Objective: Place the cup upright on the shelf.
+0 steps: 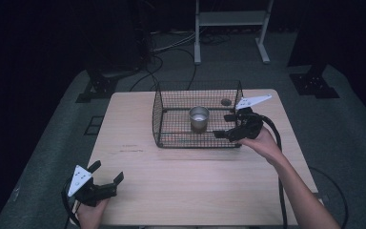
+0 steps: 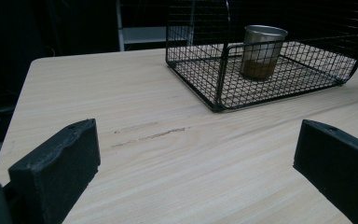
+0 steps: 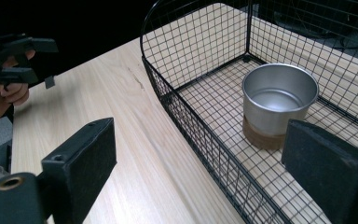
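Wire basket (image 1: pixel 171 125) sits on the far half of the wooden table (image 1: pixel 181 181), black mesh, open on top, with its right end open or low; can't tell which. Metal cup (image 1: pixel 199 118) stands upright inside it, roughly mid-floor, on a brown base that reads as cork or wood in the right gripper view (image 3: pixel 279 105); cup looks empty there. Small dark round thing (image 1: pixel 226 101) lies near the basket's far right corner, too small to identify. Right gripper (image 1: pixel 226 126) is at the basket's right end, jaws wide apart, holding nothing; far jaw over the basket floor, near jaw at the front rim. From its own camera the cup sits between and beyond the two jaws, closer to the right-hand one, not touching either. Left gripper (image 1: pixel 108 172) is held at the near left corner of the table, well apart from the basket, jaws also spread wide with bare tabletop between them. Its camera looks across the table (image 2: pixel 135 116) at the basket (image 2: pixel 223 88) and cup (image 2: pixel 261 51). Faint scuff marks (image 2: pixel 149 133) on the wood between that gripper and the basket. White-framed stand (image 1: pixel 231 28) and cables (image 1: pixel 171 52) on the floor beyond the table
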